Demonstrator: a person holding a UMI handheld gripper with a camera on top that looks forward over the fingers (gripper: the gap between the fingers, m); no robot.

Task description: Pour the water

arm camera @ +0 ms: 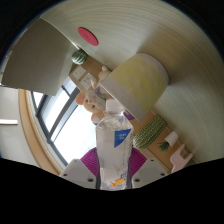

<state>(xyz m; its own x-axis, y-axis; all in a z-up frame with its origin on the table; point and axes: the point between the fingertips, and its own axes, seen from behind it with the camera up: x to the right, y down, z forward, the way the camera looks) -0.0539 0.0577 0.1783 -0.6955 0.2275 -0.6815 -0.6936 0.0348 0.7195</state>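
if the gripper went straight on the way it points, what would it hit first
The gripper already holds a clear water bottle between its fingers, so the bottle leads. Straight ahead of the bottle's cap, the first thing looks like the cream cylindrical cup, though depth is hard to judge here.

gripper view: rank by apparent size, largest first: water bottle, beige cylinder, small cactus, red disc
1. Beige cylinder.
2. Water bottle, held between the gripper fingers; nearest the camera, so its size is inflated and its place against the cylinder is unsure.
3. Small cactus.
4. Red disc.
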